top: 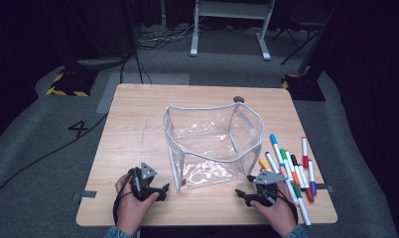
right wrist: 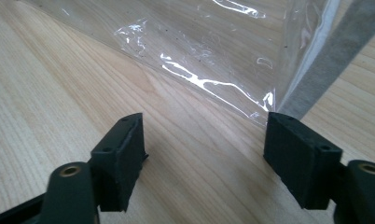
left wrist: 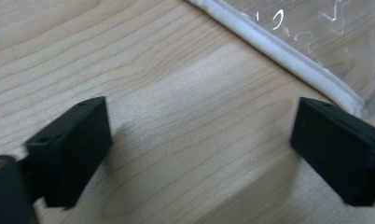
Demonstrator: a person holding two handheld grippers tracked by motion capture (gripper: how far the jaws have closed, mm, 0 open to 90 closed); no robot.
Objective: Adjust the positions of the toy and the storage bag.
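Clear plastic white-trimmed pouch [top: 212, 144]: untouched. Your left gripper [top: 160, 191] and right gripper [top: 242, 194], near its front, gape empty. Next: fetch markers [top: 292, 166] beside it.

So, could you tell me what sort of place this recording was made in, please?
Probably a lab or studio set up for recording: a small wooden table on grey carpet, dark curtains around it, cables trailing over the floor, and a yellow-and-black striped stand base.
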